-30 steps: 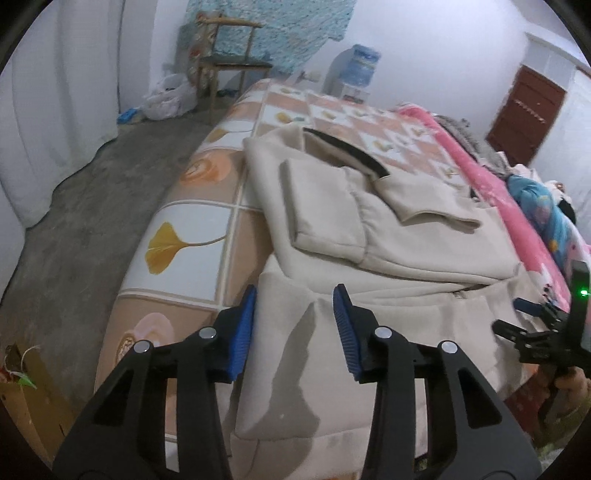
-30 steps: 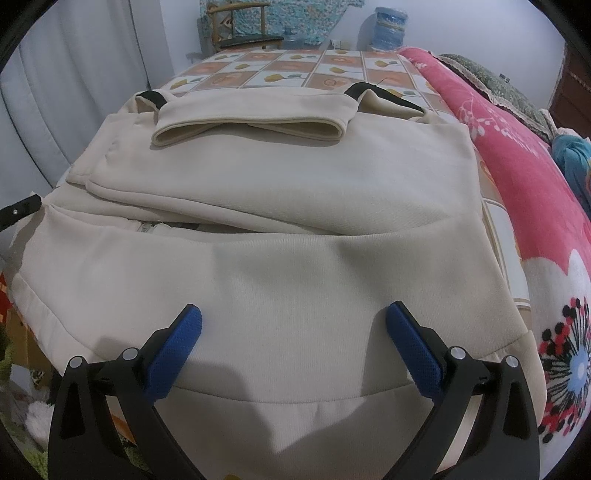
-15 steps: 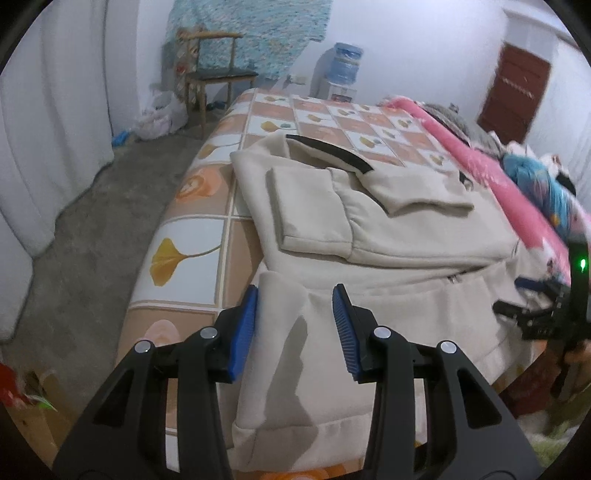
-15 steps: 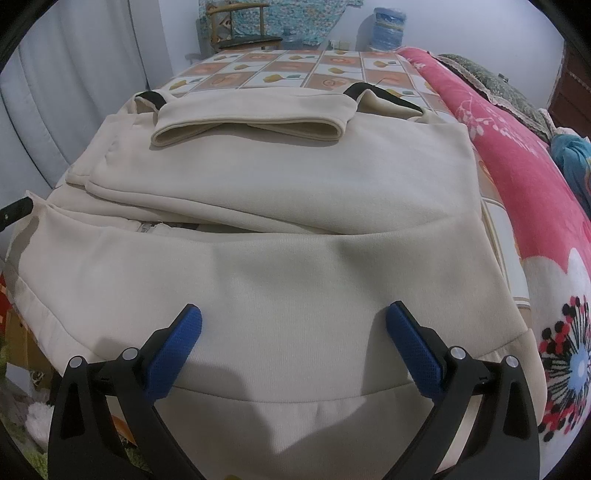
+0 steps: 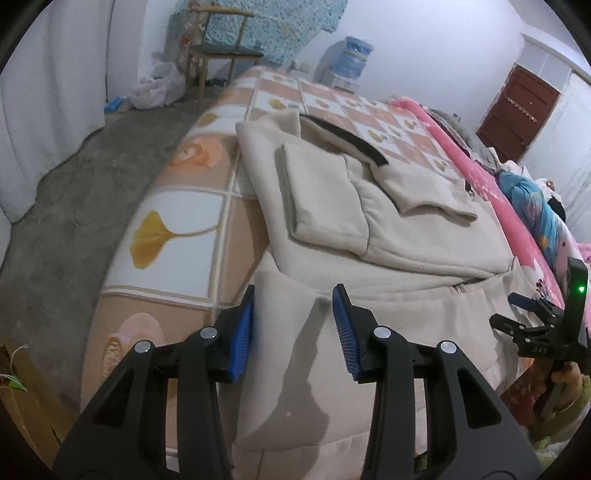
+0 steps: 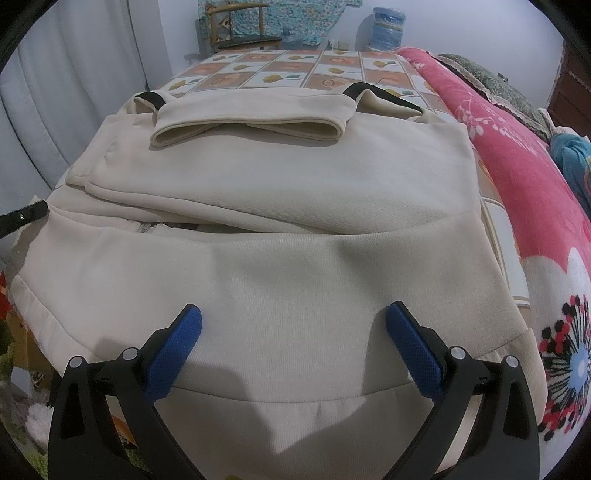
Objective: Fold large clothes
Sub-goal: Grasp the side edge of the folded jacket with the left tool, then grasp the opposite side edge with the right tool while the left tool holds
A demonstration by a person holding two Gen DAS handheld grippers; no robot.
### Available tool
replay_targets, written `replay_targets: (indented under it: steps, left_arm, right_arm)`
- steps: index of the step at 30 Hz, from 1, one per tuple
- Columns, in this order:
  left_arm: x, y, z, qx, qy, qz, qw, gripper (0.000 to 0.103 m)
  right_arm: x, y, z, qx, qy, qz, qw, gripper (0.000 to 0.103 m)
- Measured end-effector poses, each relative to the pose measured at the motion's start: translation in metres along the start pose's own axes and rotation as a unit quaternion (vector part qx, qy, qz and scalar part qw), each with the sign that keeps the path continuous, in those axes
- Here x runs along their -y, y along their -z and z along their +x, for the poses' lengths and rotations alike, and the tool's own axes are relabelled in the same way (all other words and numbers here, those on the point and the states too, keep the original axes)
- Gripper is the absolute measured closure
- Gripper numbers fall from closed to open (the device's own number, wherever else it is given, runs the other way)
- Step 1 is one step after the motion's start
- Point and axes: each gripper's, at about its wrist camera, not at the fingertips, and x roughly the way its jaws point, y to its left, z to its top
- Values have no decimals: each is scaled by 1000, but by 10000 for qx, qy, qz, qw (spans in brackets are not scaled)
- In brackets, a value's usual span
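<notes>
Right wrist, cream garment (image 6: 295, 192), sleeves folded in

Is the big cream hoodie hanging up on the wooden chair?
No, the cream hoodie lies partly folded on the bed, while the wooden chair stands bare behind it.

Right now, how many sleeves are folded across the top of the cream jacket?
2. One sleeve lies folded along the left side of the cream jacket. The other sleeve lies crosswise near the collar. Nothing else looks folded on top.

Dim cool light, fisheye-warped edges
</notes>
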Motion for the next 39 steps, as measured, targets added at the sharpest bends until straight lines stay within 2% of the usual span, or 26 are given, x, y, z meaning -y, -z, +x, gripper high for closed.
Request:
replay_targets:
  steps: [5, 10, 16, 23, 27, 33, 39]
  left_arm:
    - [3, 2, -1, -20, -1, 34, 10000, 64]
    - [20, 10, -14, -40, 98, 458, 9989, 64]
    - [32, 19, -7, -185, -629, 838, 9943, 65]
    - [48, 19, -9, -44, -1395, 1212, 9828, 81]
    - [55, 25, -2, -97, -1722, 1382, 9753, 81]
    - [54, 24, 1, -106, -1851, 1210, 9752, 81]
    - [53, 25, 1, -124, -1847, 1164, 9758, 81]
  right_arm:
    - [1, 0, 0, -7, 7, 9, 10000, 6]
    - [1, 0, 0, -4, 5, 8, 10000, 6]
    - [1, 0, 0, -9, 6, 7, 10000, 6]
    - [2, 0, 0, 5, 4, 10, 10000, 6]
    - [2, 1, -1, 38, 6, 14, 10000, 6]
    - [5, 0, -4, -137, -102, 40, 9998, 7]
    - [49, 11, -34, 85, -335, 700, 9970, 7]
